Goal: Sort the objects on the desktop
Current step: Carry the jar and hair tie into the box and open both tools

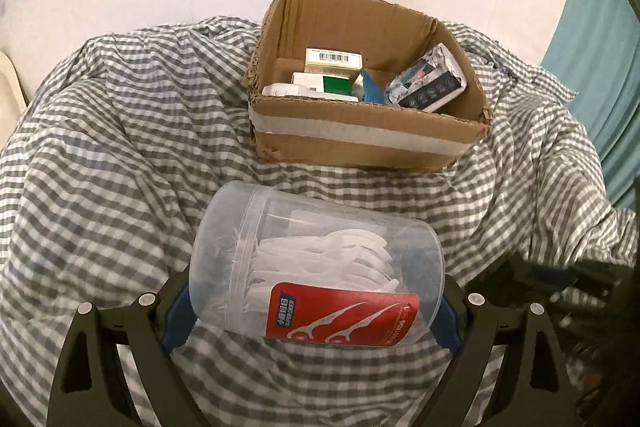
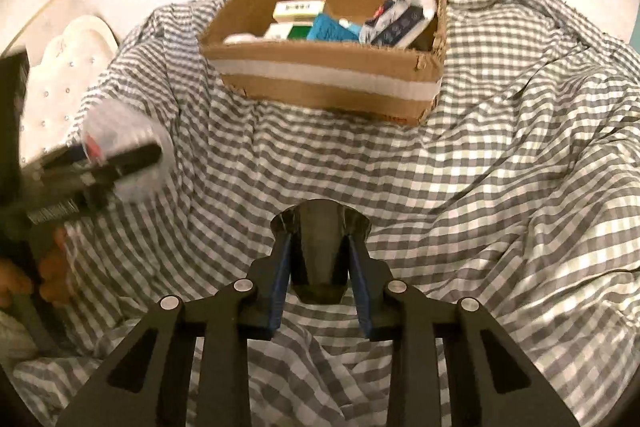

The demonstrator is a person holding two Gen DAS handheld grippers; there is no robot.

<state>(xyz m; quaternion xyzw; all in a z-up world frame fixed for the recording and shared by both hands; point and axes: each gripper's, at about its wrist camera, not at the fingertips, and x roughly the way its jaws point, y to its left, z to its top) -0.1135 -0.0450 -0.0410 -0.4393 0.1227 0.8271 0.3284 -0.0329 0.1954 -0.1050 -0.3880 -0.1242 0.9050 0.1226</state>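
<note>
Floss jar clamped sideways in left gripper, lifted over checked cloth. Right gripper clamped on dark metal cup. Cardboard box at 12 o'clock of both grippers, holding small cartons and a foil pack.

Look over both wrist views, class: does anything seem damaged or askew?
Yes. The brown cardboard box has torn, ragged rims and corners, and the grey-and-white checked cloth beneath it lies rumpled, not flat.
</note>
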